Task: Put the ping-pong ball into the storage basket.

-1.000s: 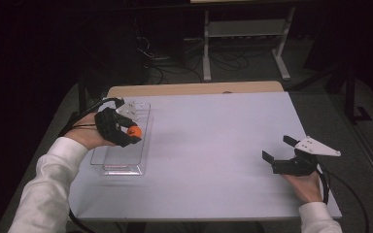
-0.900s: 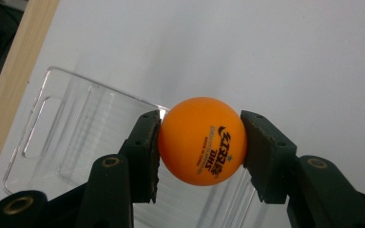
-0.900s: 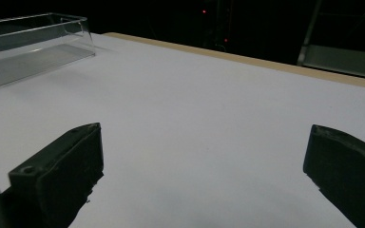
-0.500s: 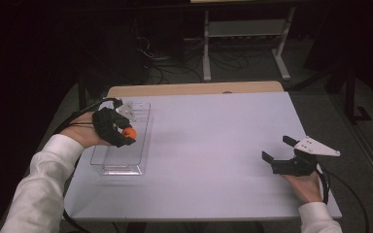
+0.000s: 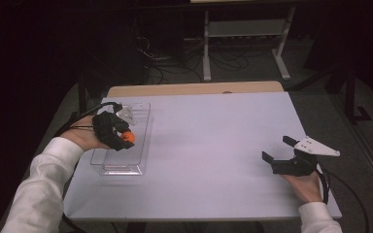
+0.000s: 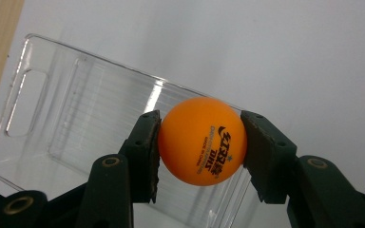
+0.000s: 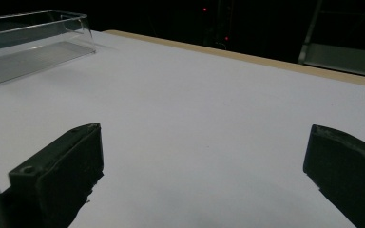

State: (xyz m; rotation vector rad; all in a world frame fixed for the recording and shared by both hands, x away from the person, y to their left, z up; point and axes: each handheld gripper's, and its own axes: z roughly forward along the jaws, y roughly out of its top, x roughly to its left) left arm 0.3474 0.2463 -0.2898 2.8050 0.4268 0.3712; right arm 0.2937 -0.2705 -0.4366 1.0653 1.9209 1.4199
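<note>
Ball sits clamped in the left gripper above the clear tray at the table's left; next, lower and release. Right gripper rests wide open.

A dim lab: white-topped table, floor cables, metal rack behind.

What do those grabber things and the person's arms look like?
Both grippers, left gripper and right gripper, are black with two chunky flat jaws. Each carries a grey three-cornered plate on top and trails a black cable. The person wears long white sleeves.
</note>
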